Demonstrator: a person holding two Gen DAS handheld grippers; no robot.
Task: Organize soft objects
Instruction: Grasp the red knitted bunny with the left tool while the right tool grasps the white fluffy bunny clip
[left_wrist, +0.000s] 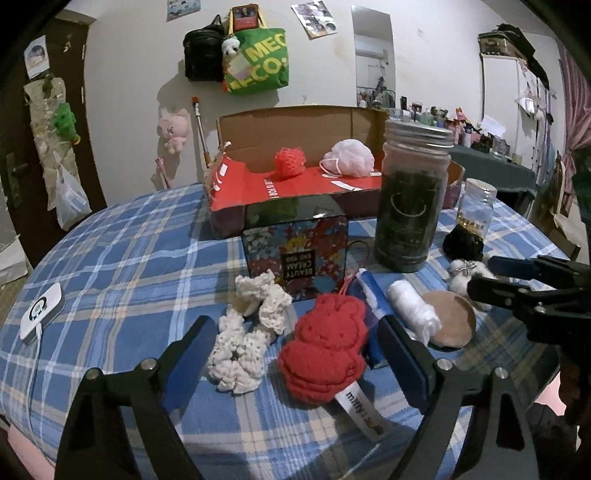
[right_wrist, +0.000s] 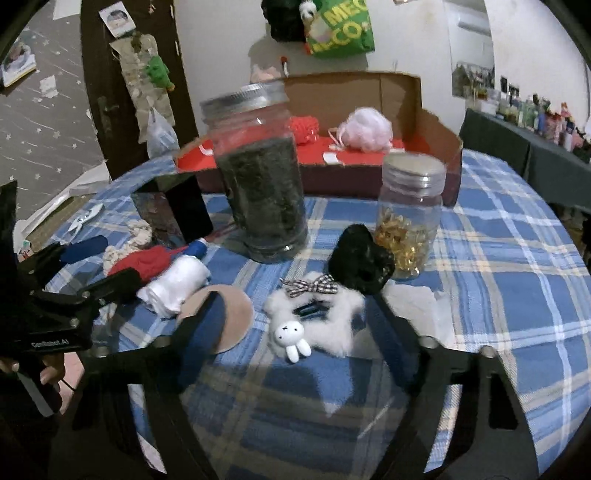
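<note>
**Both grippers poised over the soft things, box waiting behind**

We take the tall jar of dark leaves as our landmark. Nearest us, on the near left of the jar, our left gripper stands with its jaws apart, straddling the red knitted bunny and the cream crochet scrunchie without pressing either; we judge it is lining up a pick. On the near right of the jar, our right gripper also stands apart, bracketing the white fluffy clip with its little rabbit charm, its pads not yet touching. The clip looks downy, topped by a checked bow, and lies flat on the plaid worktop. A black scrunchie sits just beside it. Behind the jar, the open red-lined box already holds a coral mesh puff and a pink puff, so we judge it the collecting place.
</note>
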